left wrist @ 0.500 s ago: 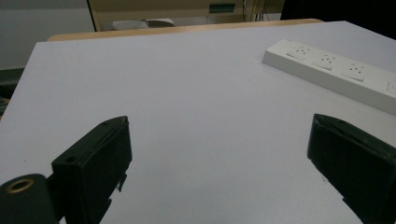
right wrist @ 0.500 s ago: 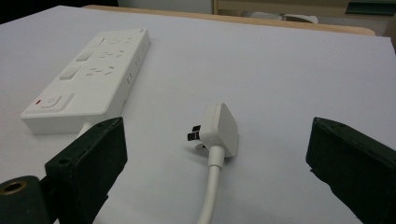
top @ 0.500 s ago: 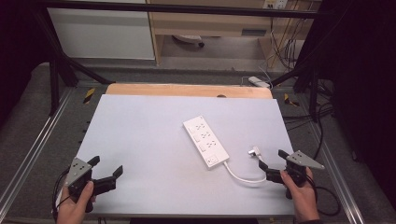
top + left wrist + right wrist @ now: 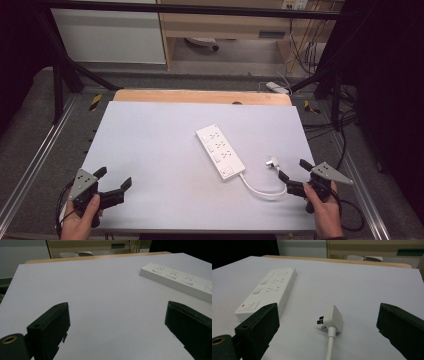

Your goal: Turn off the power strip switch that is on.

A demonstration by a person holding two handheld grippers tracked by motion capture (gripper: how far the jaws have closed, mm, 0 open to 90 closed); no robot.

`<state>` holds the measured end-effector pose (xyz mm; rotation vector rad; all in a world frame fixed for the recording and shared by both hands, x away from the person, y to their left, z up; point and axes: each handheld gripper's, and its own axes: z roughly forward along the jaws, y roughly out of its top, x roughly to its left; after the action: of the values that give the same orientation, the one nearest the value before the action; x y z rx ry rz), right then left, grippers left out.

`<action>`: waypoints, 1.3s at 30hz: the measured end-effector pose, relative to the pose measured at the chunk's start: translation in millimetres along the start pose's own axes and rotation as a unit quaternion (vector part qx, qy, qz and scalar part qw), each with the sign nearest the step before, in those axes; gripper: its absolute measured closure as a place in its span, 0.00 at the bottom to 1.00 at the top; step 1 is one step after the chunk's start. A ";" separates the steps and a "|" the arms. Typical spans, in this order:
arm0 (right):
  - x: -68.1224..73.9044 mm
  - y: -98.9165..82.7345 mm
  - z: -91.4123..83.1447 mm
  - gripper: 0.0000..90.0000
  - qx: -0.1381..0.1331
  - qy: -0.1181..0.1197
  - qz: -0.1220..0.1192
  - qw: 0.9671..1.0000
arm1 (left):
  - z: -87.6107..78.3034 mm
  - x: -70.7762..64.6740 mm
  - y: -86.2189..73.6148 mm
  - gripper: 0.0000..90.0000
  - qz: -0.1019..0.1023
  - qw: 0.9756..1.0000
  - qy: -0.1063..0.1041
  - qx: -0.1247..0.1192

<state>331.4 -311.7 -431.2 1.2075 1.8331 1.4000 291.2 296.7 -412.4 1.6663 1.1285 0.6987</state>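
A white power strip [image 4: 220, 152] lies flat on the pale tabletop [image 4: 150, 145], right of its middle, set at a slant with its switch end toward the near right corner. From that end a white cable [image 4: 260, 189] curves along the tabletop toward the right edge and bends back to a white plug [image 4: 272, 162], which lies on its side just beside the strip's near end, apart from it, prongs pointing toward the strip. The right gripper [image 4: 291, 173] is held in a hand [image 4: 325, 212] at the near right corner, low over the tabletop, with its jaws spread wide and the plug lying just ahead of them; in the right gripper view the plug [image 4: 333, 319] sits on the tabletop between the two black jaws, touched by neither. The left gripper [image 4: 113, 179] is held in the other hand [image 4: 80, 220] at the near left corner, well apart from the strip, its jaws also wide apart with nothing between them. In the left gripper view the power strip [image 4: 178, 281] shows far off toward the right edge.
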 end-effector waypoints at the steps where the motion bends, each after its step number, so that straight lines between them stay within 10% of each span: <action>1: 0.5 0.4 -0.3 0.05 -0.002 0.002 0.000 1.000 | 0.0 -0.1 0.0 0.06 0.001 1.000 0.000 0.000; 39: 36.6 39.4 16.8 0.03 0.024 0.005 0.013 1.000 | 0.1 -1.7 -1.2 0.06 0.006 1.000 -0.003 0.004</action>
<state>341.5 -269.1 -395.8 1.2537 1.8738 1.3855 290.2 295.3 -413.4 1.6814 1.1198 0.6981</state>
